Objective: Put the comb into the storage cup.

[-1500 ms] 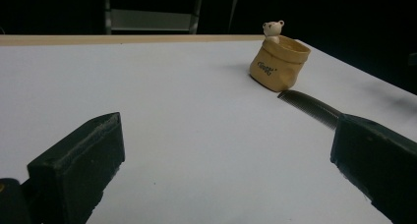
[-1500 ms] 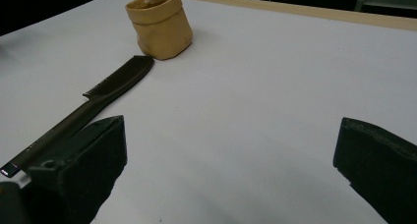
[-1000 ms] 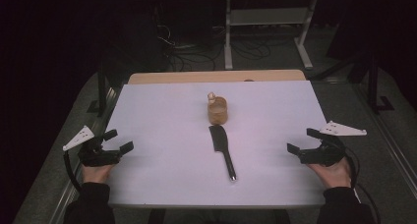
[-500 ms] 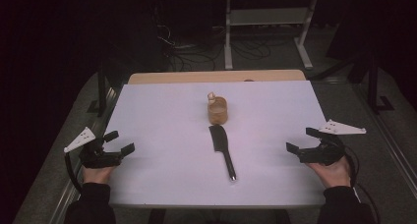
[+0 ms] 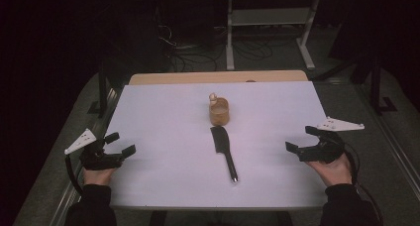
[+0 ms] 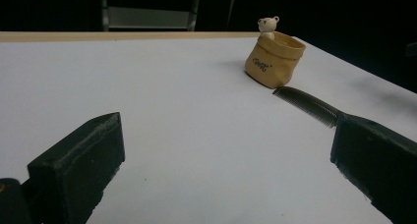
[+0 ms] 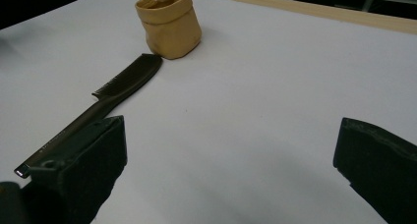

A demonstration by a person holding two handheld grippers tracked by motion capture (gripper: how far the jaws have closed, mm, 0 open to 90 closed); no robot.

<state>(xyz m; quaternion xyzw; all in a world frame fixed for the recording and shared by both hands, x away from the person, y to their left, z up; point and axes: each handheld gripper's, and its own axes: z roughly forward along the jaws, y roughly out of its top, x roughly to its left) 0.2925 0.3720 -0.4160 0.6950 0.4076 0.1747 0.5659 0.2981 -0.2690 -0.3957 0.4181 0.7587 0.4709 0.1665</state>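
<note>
A black comb (image 5: 224, 150) lies flat in the middle of the white table (image 5: 163, 117), its toothed end toward a small tan pouch-shaped cup (image 5: 219, 111) with a little bear figure on its rim. The cup (image 6: 274, 59) and comb (image 6: 307, 105) also appear ahead in the left gripper view, and the cup (image 7: 169, 22) and comb (image 7: 110, 98) in the right gripper view. My left gripper (image 5: 120, 144) rests near the table's left edge, open and holding nothing. My right gripper (image 5: 303, 140) rests near the right edge, also open with nothing in it.
A wooden strip (image 5: 218, 77) runs along the table's far edge. Beyond it the dark floor holds cables (image 5: 188, 47) and a metal shelf frame (image 5: 267, 23). Wide bare table surface lies between each gripper and the comb.
The left gripper has shifted slightly down and left; the right gripper, comb and cup stay put.
</note>
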